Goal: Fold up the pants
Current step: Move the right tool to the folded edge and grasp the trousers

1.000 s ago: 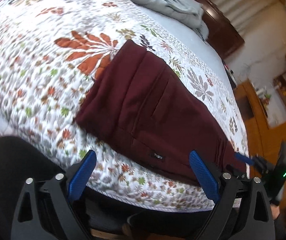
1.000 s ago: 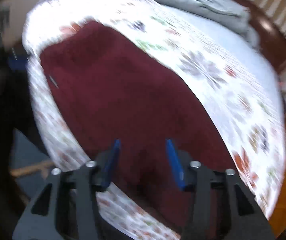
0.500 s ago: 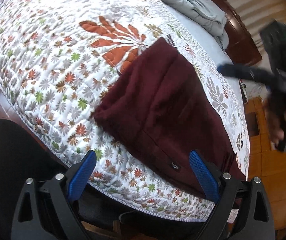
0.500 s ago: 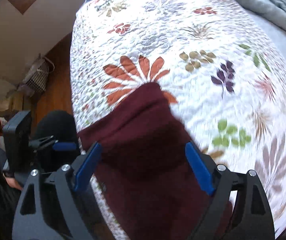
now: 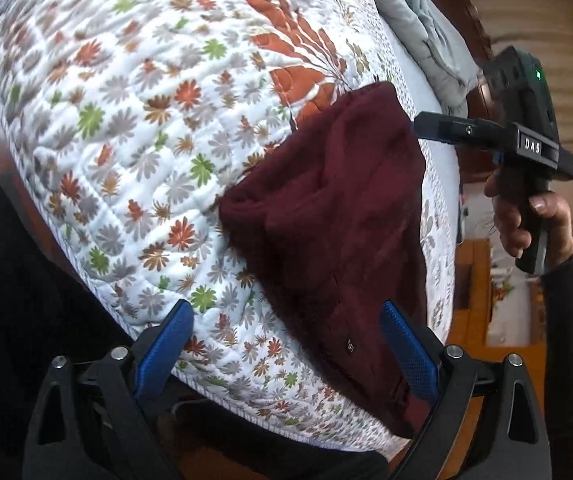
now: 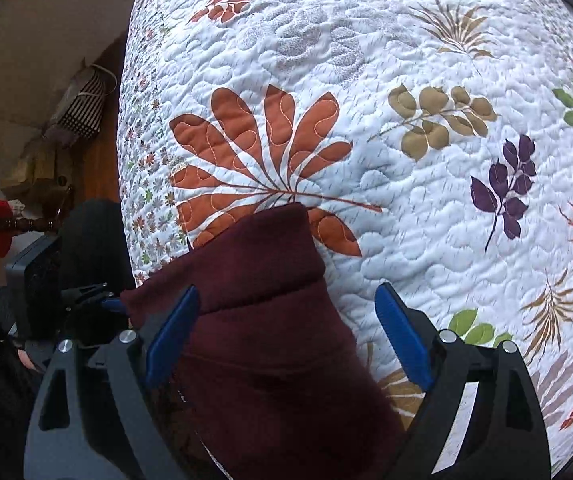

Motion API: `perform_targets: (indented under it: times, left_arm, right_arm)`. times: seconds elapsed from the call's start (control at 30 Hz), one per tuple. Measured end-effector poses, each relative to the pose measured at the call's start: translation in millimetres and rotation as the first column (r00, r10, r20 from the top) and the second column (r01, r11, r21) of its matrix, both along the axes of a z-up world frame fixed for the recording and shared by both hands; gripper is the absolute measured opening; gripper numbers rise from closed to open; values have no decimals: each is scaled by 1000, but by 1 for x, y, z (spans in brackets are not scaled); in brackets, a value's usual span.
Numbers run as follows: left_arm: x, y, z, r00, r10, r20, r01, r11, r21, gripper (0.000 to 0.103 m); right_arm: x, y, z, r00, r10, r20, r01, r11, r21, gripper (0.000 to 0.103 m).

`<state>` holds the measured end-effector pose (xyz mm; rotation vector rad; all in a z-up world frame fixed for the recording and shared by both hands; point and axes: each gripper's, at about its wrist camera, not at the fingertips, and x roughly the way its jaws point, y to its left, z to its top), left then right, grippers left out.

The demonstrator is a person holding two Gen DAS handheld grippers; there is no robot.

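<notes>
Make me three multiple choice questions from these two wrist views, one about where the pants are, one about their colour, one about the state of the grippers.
1. Where do the pants lie?
A. On the floral quilt
B. On the floor
C. On a chair

2. What colour are the pants?
A. Grey
B. Maroon
C. Blue

3. How are the left gripper and the right gripper?
A. Both clamped on cloth
B. One open, one shut
C. Both open, holding nothing

Answers: 1 A, quilt shows all around them; 2 B, dark red cloth in both views; 3 C, blue pads stand wide apart in each view.
</notes>
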<state>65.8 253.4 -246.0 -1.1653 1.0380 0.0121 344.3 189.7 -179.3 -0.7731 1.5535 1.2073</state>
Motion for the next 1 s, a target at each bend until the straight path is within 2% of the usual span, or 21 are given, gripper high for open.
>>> perform_targets:
  times: [0.13,0.23,0.33,0.4,0.47,0.53,0.63,0.73,0.83,0.9,1.0]
  left_arm:
    - [0,5,2,998,51,25,-50,998,-39,95]
    - [10,9,8,994,58,89,-53,996,-66,95]
    - [14,10,1,992,90,83,-84,993,-79,95]
    - [16,12,-7,990,120,72,-111,988,-111,95]
    - [16,11,-11,983,156,94,-141,978,-157,95]
    - [21,11,-13,982,169,90,-154,976,-154,95]
    - [25,11,-22,975,205,83,-185,962,-198,95]
    - [26,8,-20,975,194,106,-173,969,-178,93]
    - [21,8,-23,970,210,125,-183,963,-200,93]
    - [13,9,-29,966,225,126,-194,957,-215,90]
    - [7,9,-29,971,219,101,-198,963,-184,73]
  right_arm:
    - [2,-1,-2,1000,8,-8,-8,1000,-8,89]
    - [4,-4,-3,1000,8,-10,-8,1000,-6,89]
    - [6,-8,-2,1000,6,-21,-6,1000,1,89]
    - [7,-10,-3,999,14,-34,-14,1000,3,89]
    - [7,-11,-5,999,21,-41,-21,1000,5,89]
    - [10,-11,-8,998,20,-52,-20,1000,7,89]
    - [14,-10,-12,997,18,-74,-17,1000,20,89]
    - [14,-5,-20,994,36,-106,-34,999,25,90]
    - [13,2,-32,990,55,-130,-54,998,15,90]
    - [10,9,-40,987,81,-136,-81,997,6,90]
    - [7,15,-42,986,96,-138,-94,995,14,86]
